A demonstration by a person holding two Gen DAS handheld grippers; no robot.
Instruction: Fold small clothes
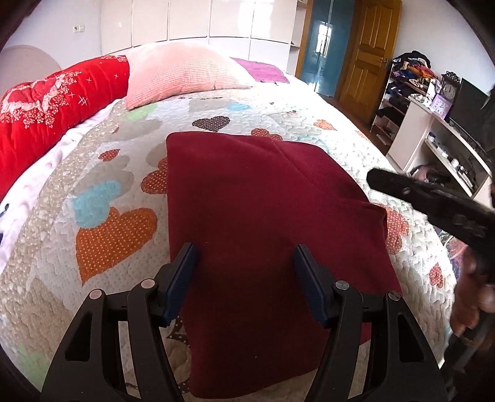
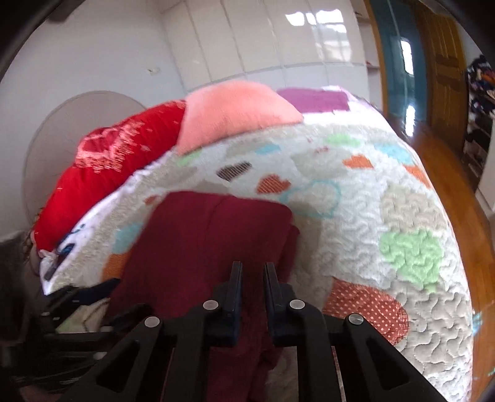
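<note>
Daylight fills the room, soft and even, with no hard shadows on the quilt (image 1: 117,253). In the left wrist view the picture is mostly sharp; the right gripper (image 1: 433,201) at the right edge and the hand (image 1: 470,297) under it are smeared. Glare shows on the glossy wardrobe (image 1: 191,18) and on the blue door (image 1: 321,46). The right wrist view is blurred all over by motion, the quilt's hearts streaked; window reflections glare on the wardrobe (image 2: 309,37) and floor (image 2: 448,185). Both views bulge strongly, bending straight lines, with dark corners at the rim.
</note>
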